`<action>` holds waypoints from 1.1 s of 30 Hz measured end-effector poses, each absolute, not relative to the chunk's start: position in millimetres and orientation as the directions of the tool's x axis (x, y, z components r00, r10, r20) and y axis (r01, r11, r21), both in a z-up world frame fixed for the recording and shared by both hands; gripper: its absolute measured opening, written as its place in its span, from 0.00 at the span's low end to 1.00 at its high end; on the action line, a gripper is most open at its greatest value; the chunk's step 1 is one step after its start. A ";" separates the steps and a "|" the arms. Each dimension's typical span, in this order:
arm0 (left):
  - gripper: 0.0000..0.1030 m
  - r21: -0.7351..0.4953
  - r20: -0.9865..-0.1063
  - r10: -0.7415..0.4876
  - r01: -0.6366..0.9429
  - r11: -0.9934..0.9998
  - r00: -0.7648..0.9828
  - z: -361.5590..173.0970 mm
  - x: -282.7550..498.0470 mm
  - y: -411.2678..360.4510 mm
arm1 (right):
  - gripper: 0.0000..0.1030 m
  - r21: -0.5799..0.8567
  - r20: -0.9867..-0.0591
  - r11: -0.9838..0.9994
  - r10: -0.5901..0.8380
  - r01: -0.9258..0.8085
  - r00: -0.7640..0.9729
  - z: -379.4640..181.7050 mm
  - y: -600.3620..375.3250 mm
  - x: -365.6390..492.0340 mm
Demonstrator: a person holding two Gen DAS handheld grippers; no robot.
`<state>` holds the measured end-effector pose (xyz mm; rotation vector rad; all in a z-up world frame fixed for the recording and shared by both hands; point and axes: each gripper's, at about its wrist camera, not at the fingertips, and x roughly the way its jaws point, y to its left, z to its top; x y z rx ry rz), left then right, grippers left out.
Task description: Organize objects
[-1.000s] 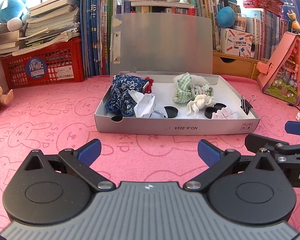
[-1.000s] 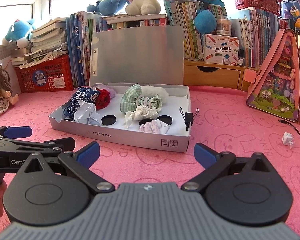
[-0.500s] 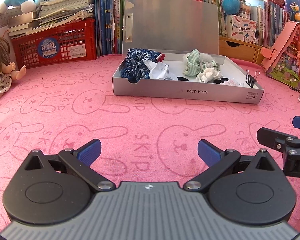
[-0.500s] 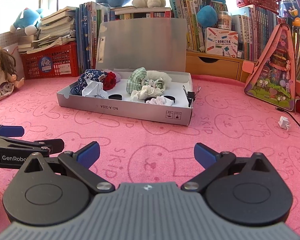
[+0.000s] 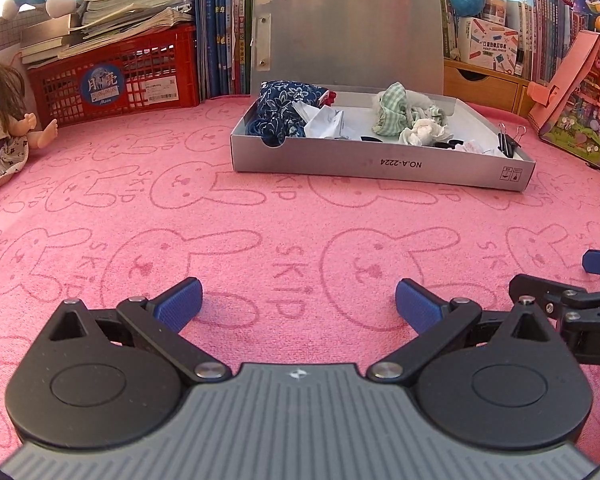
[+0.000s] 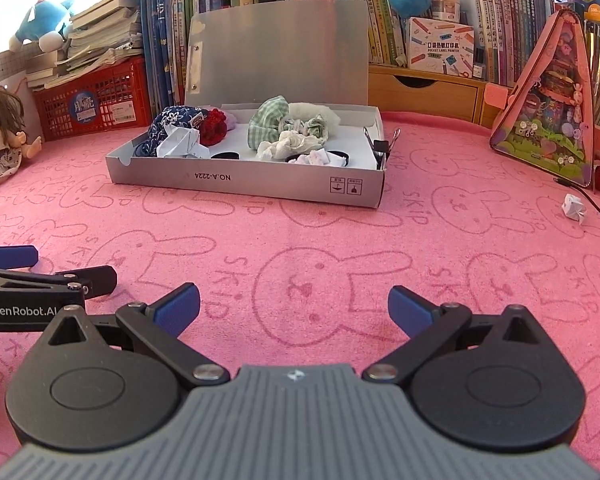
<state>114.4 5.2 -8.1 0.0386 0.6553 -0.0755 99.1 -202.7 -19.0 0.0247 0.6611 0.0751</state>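
Ahead of both grippers sat the grey box (image 6: 244, 182), lid raised at its back, its long axis running crosswise to the view. Both grippers were well short of its front wall. The right gripper (image 6: 294, 308) was released, blue fingers spread wide and holding nothing; the left gripper (image 5: 299, 302) was likewise released and empty. They hovered side by side, each visible at the edge of the other's view.

Inside the box lay a blue floral cloth (image 6: 168, 122) at its left end, a green checked cloth (image 6: 270, 122) near its middle, crumpled white paper, and black rings. A black binder clip (image 6: 381, 148) sat on the box's right wall.

Well right of the box, loose on the tabletop (image 6: 300, 240), lay a small folded paper scrap (image 6: 573, 208). By my judgement the right gripper was nearer it, so that scrap looked like its next pick.

A pink bunny-print cloth covered the tabletop. Behind the box stood books, a red crate (image 5: 116, 76) and plush toys; a doll (image 5: 4, 120) sat far left of it.
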 end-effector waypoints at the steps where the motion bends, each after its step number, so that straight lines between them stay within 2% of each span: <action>1: 1.00 0.010 -0.610 -0.059 0.082 0.997 0.790 -8.1 114.4 5.5 | 1.00 0.027 -0.608 0.998 0.066 -0.062 0.791 -19.1 -200.0 97.7; 4: 1.00 0.008 -0.610 -0.061 0.082 0.997 0.790 -8.5 114.4 6.1 | 1.00 -0.004 -0.611 0.997 0.059 -0.078 0.789 -20.4 -194.0 96.6; 33: 1.00 0.008 -0.610 -0.060 0.082 0.997 0.790 -8.8 114.8 6.5 | 1.00 0.013 -0.616 0.997 0.070 -0.078 0.785 -20.7 -196.7 97.8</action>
